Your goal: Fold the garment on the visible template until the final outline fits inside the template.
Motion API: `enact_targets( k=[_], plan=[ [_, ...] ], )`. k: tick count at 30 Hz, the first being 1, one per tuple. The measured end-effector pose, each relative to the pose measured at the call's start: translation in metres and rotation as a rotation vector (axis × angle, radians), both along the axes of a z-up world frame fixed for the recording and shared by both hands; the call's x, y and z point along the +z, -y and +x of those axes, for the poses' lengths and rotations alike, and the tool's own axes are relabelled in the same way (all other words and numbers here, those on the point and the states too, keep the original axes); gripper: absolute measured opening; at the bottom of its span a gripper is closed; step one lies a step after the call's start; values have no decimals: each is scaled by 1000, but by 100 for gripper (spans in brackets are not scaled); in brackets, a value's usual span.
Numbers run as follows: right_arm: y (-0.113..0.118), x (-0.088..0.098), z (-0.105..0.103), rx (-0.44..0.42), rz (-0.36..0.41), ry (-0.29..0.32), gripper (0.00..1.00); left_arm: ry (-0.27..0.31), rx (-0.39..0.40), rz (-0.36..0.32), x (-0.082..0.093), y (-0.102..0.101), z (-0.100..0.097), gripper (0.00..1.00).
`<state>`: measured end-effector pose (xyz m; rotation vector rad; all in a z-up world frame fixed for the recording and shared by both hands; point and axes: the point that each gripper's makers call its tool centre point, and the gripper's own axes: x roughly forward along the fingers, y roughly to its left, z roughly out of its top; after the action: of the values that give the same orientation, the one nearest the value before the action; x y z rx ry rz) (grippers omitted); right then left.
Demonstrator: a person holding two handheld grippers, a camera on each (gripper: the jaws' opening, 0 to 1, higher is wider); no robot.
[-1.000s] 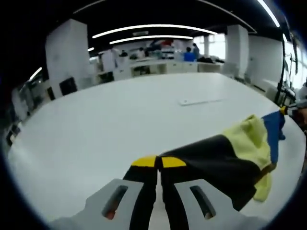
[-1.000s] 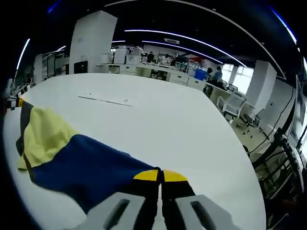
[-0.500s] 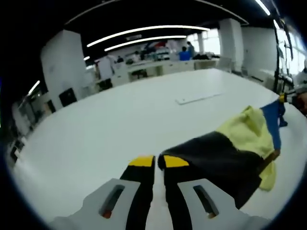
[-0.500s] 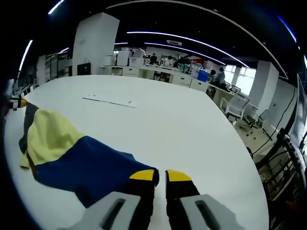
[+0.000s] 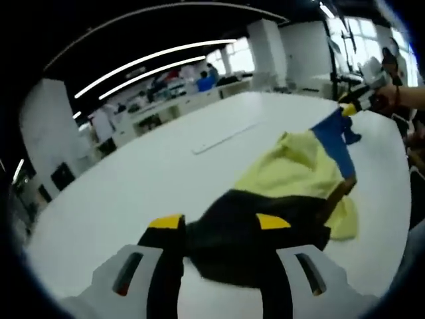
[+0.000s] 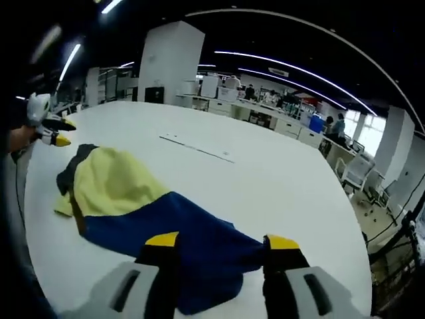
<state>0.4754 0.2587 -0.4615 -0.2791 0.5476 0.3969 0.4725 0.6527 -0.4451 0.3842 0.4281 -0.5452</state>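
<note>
While the garment (image 5: 285,193) lies crumpled on the white counter (image 5: 119,193), both tools stand over its two ends with their fingers spread apart and holding nothing. From the left gripper view, the left gripper (image 5: 219,229) has its yellow-tipped fingers (image 5: 166,222) wide, the black end of the cloth lying between them; past that comes the pale yellow part, then the blue end, where the right gripper (image 5: 352,106) shows at the far right in a person's hand. A thin white strip (image 5: 222,136) lies flat on the counter beyond the cloth. From the right gripper view, the left gripper (image 6: 50,129) sits at the far left by the dark end, the yellow part (image 6: 113,183) next, and the blue end runs in between the parted fingers of the right gripper (image 6: 222,242). Desks and people stand far behind.
</note>
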Motion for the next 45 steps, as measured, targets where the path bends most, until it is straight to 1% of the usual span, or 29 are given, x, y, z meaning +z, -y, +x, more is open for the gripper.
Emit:
enact_targets(
  k=[1,2,3,6,8,10,11,12,13,14,16,17,18,22,23,25,27,29,32,35,38,41,42,43,45],
  plan=[
    [-10,0,-4,35,15,-10,52,-2,-13,-1,-2,3,-3,39],
    [-16,-1,-7,52,27,-21,53,-4,-24,5,-3,5,-4,39],
    [-22,-2,-10,72,40,-31,55,-9,-45,27,-7,7,-7,40],
    [-42,-3,-19,150,65,-45,58,-11,-86,21,-13,17,-15,43],
    [-54,-6,-25,204,62,-58,59,-19,-119,25,-18,20,-18,44],
    [-65,-10,-32,255,52,-71,59,-20,-147,64,-23,23,-21,44],
    [-70,-12,-35,277,47,-76,59,-23,-158,72,-25,24,-22,44],
    [-76,-15,-39,303,42,-81,59,-32,-163,66,-28,25,-23,43],
    [-78,-16,-40,309,40,-82,59,-37,-166,65,-29,25,-24,42],
    [-86,-20,-45,338,47,-99,59,-53,-178,65,-34,26,-26,40],
    [-94,-23,-51,364,67,-117,59,-58,-188,69,-37,27,-28,37],
    [-99,-25,-53,385,65,-117,58,-56,-193,78,-39,27,-29,37],
    [-102,-27,-55,392,62,-120,58,-55,-200,98,-42,27,-29,37],
    [-114,-36,-59,426,55,-128,56,-55,-201,100,-47,29,-28,33],
    [-117,-39,-59,428,59,-131,55,-55,-201,121,-49,29,-27,33],
    [-119,-41,-59,426,55,-126,49,-50,-197,148,-53,29,-25,32],
    [-119,-46,-58,433,10,-123,47,-35,-194,165,-54,29,-23,29],
    [-122,-52,-59,451,-11,-122,47,-23,-201,182,-55,30,-21,29],
    [-126,-59,-64,482,-39,-133,46,-25,-206,175,-58,33,-20,26],
    [-127,-65,-63,490,-62,-131,44,-18,-208,205,-62,34,-19,22],
    [-131,-68,-63,501,-65,-124,41,-24,-197,181,-65,35,-17,17],
    [-134,-73,-62,521,-91,-117,35,-17,-191,188,-65,35,-16,10],
    [-134,-71,-60,521,-91,-102,32,-15,-189,188,-65,35,-16,6],
    [-135,-72,-63,521,-79,-111,29,-12,-187,189,-65,34,-16,4],
    [-137,-72,-63,522,-66,-106,24,-8,-181,197,-64,32,-15,2]
  ],
)
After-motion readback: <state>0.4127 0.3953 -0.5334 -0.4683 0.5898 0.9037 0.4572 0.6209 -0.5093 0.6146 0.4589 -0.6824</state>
